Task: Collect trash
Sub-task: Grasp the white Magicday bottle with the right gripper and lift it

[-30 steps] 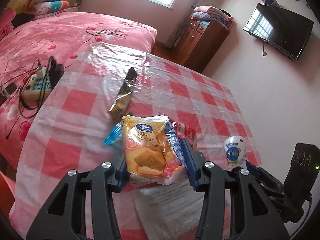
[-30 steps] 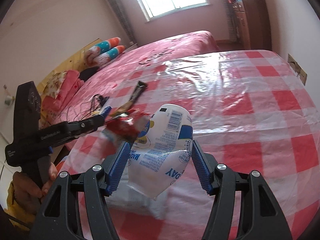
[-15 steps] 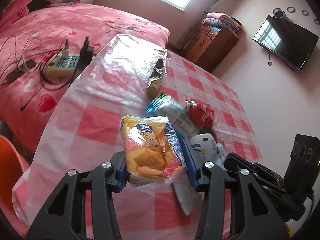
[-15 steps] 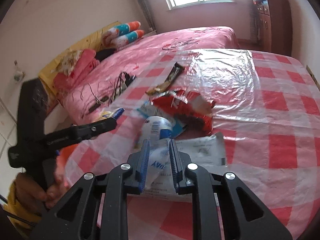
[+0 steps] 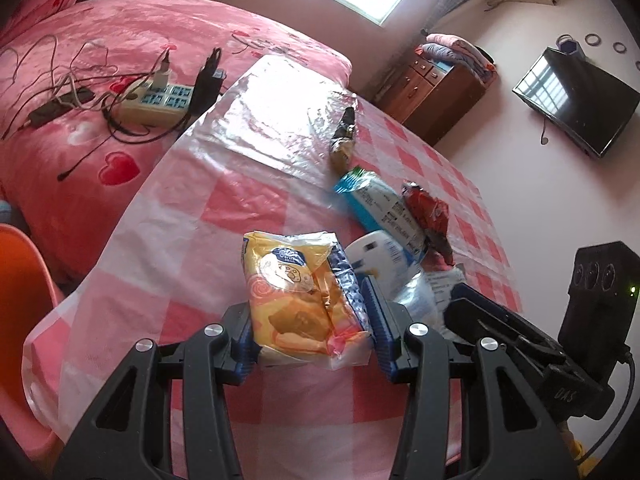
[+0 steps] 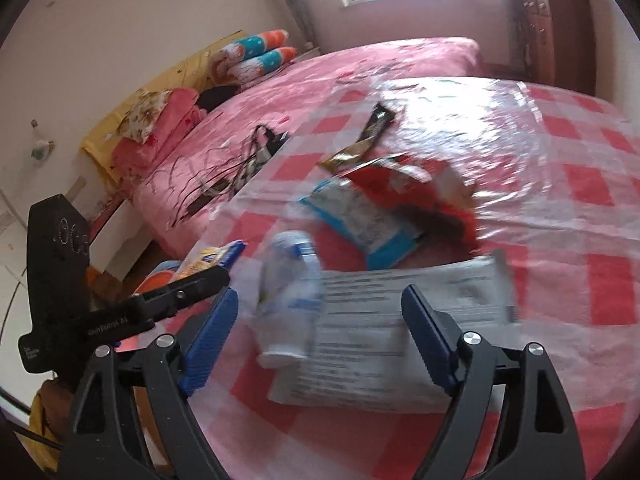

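My left fingers (image 5: 312, 330) pinch the yellow snack bag (image 5: 302, 300) above the table (image 5: 192, 248) edge, my right fingers (image 6: 316, 344) spread over the white bottle (image 6: 290, 296), which might roll off.

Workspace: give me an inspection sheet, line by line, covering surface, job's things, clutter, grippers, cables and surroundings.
Surface: red-and-white checked tablecloth under clear plastic film.
Job's things: yellow snack packet clamped in the left gripper; small white plastic bottle lying on the cloth; white printed plastic sheet beside it; blue-and-white wrapper; red crumpled wrapper; dark gold-ended bar wrapper.
Clutter: nothing seen beyond the trash.
Grippers: left shut on the packet; right gripper open, jaws either side of bottle and sheet, holding nothing.
Cables: white power strip with tangled black leads on the pink bed.
Surroundings: wooden dresser, wall television, orange chair.
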`<action>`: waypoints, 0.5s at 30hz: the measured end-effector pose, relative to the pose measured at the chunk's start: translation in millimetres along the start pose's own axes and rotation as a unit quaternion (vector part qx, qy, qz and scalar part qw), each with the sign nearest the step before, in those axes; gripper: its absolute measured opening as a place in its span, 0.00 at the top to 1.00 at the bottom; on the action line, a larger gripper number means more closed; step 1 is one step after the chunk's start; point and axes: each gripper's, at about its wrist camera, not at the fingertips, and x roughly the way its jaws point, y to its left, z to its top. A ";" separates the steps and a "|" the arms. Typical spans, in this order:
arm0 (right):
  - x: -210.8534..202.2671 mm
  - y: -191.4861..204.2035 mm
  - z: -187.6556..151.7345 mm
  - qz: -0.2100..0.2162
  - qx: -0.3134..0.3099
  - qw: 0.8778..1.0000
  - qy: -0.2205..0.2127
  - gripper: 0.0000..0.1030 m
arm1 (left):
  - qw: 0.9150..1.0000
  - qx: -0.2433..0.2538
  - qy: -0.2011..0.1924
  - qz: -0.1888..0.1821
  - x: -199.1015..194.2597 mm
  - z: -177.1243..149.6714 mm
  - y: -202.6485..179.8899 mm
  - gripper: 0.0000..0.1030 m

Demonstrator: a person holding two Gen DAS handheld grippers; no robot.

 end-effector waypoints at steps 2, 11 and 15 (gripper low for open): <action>5.8 6.8 0.5 0.001 -0.013 1.000 0.001 0.19 | 1.000 -0.005 0.000 0.000 -0.5 -2.0 5.3 0.53; 37.7 48.7 0.3 -0.046 -0.119 0.992 0.026 0.19 | 0.999 -0.021 -0.019 0.013 -19.2 -3.6 28.5 0.53; 44.8 58.6 -3.8 -0.062 -0.153 0.986 0.030 0.19 | 0.999 -0.027 -0.027 0.019 -28.1 -4.6 38.7 0.53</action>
